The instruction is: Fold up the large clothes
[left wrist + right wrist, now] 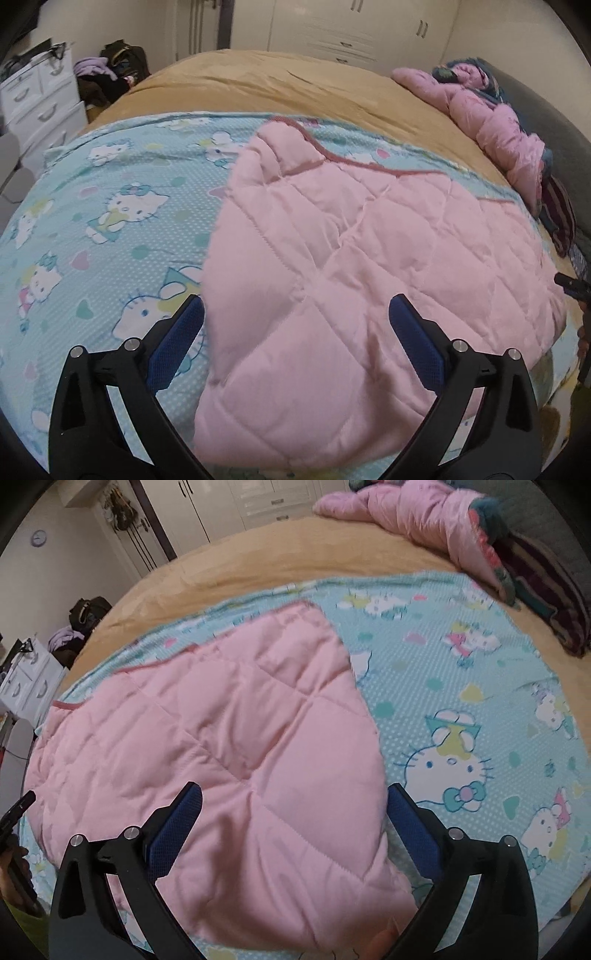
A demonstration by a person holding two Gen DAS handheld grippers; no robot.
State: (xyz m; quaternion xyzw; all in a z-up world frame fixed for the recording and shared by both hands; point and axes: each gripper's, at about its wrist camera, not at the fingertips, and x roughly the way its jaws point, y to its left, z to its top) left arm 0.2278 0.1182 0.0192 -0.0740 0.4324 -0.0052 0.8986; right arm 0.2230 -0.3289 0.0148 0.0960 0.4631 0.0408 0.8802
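While both grippers hang over the bed (258, 77), the pink quilt (351, 280) lies folded on the cat-print sheet (110, 206), which covers the near part of the bed's tan cover. At the far left of the left wrist view a white drawer unit (40, 99) stands off the bed, with a dark bag (122, 62) and heaped clothes behind it. The left gripper (295, 325) has its jaws spread wide, nothing between the blue pads (177, 347); its left finger is over the sheet and its right finger over the quilt's near edge. The quilt's folded edge runs from the near edge of the bed up toward the middle, with a darker pink trim along its far side. In the right wrist view the right gripper (293, 812) is likewise spread wide and empty, above the quilt's near right corner. Along the bed's far right edge lie a pink jacket (491, 122) and striped dark fabric (554, 590).
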